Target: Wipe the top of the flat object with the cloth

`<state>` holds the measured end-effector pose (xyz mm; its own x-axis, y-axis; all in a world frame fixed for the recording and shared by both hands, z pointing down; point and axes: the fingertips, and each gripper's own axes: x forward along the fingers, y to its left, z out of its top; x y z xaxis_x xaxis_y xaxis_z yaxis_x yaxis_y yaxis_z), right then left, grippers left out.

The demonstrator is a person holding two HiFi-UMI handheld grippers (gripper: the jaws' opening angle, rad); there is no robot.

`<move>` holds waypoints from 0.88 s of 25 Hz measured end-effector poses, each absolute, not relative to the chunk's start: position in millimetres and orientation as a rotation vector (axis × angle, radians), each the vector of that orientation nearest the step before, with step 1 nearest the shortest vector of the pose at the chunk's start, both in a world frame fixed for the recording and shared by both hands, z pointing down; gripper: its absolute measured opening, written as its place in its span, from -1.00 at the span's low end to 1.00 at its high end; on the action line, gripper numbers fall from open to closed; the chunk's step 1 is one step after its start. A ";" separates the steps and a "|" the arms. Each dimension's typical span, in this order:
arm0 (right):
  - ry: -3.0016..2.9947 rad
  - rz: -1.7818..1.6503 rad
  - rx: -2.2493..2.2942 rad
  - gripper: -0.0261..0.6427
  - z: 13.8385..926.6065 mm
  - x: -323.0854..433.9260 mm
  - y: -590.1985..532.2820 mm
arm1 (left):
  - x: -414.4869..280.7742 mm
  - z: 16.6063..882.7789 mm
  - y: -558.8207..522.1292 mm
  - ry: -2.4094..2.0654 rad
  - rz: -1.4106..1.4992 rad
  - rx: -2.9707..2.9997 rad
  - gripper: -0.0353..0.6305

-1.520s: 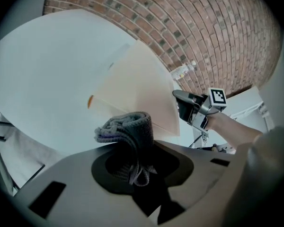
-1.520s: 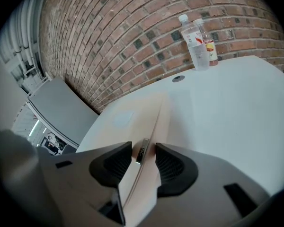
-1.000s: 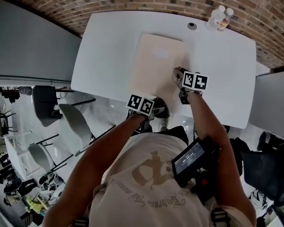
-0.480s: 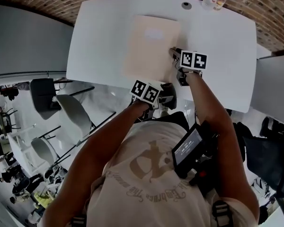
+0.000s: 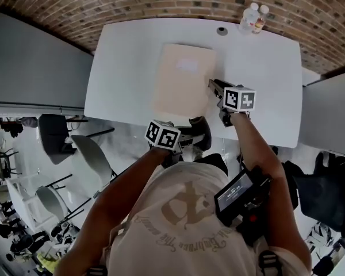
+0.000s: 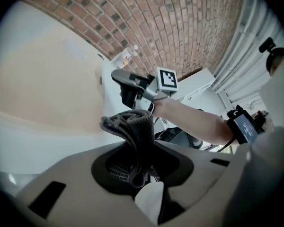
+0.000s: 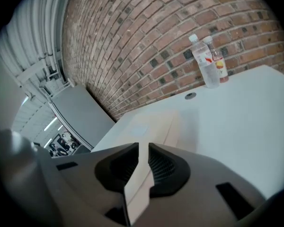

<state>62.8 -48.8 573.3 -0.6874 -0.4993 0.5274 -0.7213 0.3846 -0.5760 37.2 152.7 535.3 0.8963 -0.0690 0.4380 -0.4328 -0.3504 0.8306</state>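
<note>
R gripper (image 7: 141,164) jaws are closing on the right edge of the flat tan board (image 5: 181,79), mid white table (image 5: 264,68), prob. to steady it for wiping. L gripper (image 6: 138,162) pinches grey cloth (image 6: 128,123), off table's near edge, not yet on board. 1 s ago R jaws stood wide.

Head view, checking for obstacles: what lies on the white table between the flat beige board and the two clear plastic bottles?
Only a small round dark disc, seen in the head view and the right gripper view.
</note>
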 end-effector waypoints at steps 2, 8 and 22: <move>-2.396 1.095 1.084 -0.76 562.6 68.5 -42.3 | 19.4 527.9 141.6 -0.428 0.374 1.963 -0.56; -2.432 0.975 1.120 -0.83 528.7 65.8 -20.3 | -60.7 508.0 102.7 -0.660 0.297 2.053 -0.56; -2.620 0.691 1.137 -0.86 431.7 26.7 10.4 | -164.1 469.6 42.4 -1.050 0.302 2.231 -0.56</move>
<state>26.7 10.4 431.7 -0.6832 -0.6356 0.3595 -0.7302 0.5942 -0.3372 -164.1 42.4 469.6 0.6533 -0.6059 0.4539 -0.7545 -0.4711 0.4570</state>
